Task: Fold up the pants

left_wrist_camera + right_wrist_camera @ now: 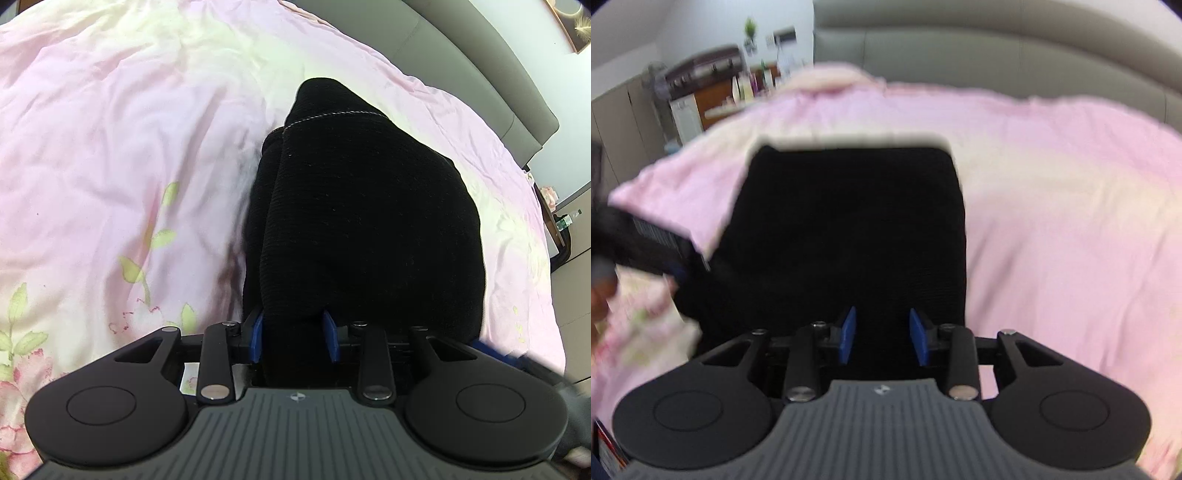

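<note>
Left wrist view: black pants lie bunched on pink floral bedspread, fabric running back between the blue pads of left gripper; jaws partly closed, clamping a fold. Right wrist view, blurred: pants spread flat ahead; right gripper jaws part-open with cloth between them, grip cannot be confirmed. Grey headboard beyond the bed.

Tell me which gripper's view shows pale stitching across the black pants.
The left gripper: its view shows a pale stitched line crossing the pants; the right gripper sees only plain black cloth.
</note>
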`<action>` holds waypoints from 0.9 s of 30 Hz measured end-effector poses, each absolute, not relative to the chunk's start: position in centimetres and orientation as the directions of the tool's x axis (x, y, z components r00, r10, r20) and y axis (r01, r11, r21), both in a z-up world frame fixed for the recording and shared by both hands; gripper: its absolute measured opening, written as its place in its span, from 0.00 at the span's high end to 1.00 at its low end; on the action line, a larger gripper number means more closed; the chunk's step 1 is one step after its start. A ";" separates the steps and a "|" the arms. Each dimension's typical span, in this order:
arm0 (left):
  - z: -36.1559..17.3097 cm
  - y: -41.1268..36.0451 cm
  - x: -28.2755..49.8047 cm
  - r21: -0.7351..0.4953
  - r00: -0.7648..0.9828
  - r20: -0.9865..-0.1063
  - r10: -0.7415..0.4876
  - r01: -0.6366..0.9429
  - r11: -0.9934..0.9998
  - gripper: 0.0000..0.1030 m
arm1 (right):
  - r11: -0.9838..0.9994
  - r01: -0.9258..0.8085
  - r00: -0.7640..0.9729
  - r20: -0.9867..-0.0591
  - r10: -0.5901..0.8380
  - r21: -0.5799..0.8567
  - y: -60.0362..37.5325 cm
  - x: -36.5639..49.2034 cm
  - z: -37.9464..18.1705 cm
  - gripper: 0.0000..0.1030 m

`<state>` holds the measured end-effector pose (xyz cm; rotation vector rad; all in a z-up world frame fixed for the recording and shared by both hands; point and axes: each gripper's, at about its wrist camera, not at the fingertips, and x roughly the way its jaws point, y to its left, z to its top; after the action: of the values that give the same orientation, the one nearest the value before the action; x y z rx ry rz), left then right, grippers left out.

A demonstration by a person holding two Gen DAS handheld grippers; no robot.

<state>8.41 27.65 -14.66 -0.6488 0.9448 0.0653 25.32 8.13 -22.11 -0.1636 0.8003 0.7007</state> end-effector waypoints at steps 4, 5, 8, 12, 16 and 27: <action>-14.3 26.6 8.3 -0.448 0.628 -0.759 -0.172 -0.312 0.838 0.62 | 0.786 -0.594 0.482 -0.705 0.519 0.172 7.7 25.9 -23.9 0.70; -14.3 26.3 8.2 -0.433 0.631 -0.760 -0.156 -0.312 0.846 0.61 | 0.786 -0.594 0.481 -0.709 0.516 0.170 7.8 26.0 -23.6 0.70; -14.1 26.1 7.7 -0.419 0.640 -0.756 -0.134 -0.317 0.851 0.55 | 0.782 -0.605 0.488 -0.706 0.513 0.150 7.9 25.6 -23.2 0.70; -12.3 25.0 6.0 -0.393 0.661 -0.741 -0.116 -0.288 0.873 0.56 | 0.777 -0.601 0.501 -0.671 0.547 0.186 7.1 24.9 -22.5 0.70; -11.8 23.8 4.8 -0.372 0.670 -0.735 -0.105 -0.269 0.888 0.55 | 0.706 -0.658 0.460 -0.602 0.652 0.262 7.1 23.7 -21.9 0.70; -10.5 21.7 4.0 -0.211 0.601 -0.799 -0.011 -0.263 0.942 0.45 | 0.673 -0.682 0.315 -0.714 0.625 0.288 8.1 23.5 -20.9 0.57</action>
<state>4.03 21.73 -10.53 -0.3235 0.9187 0.1485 23.46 8.06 -20.91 -0.0715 0.9065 0.8618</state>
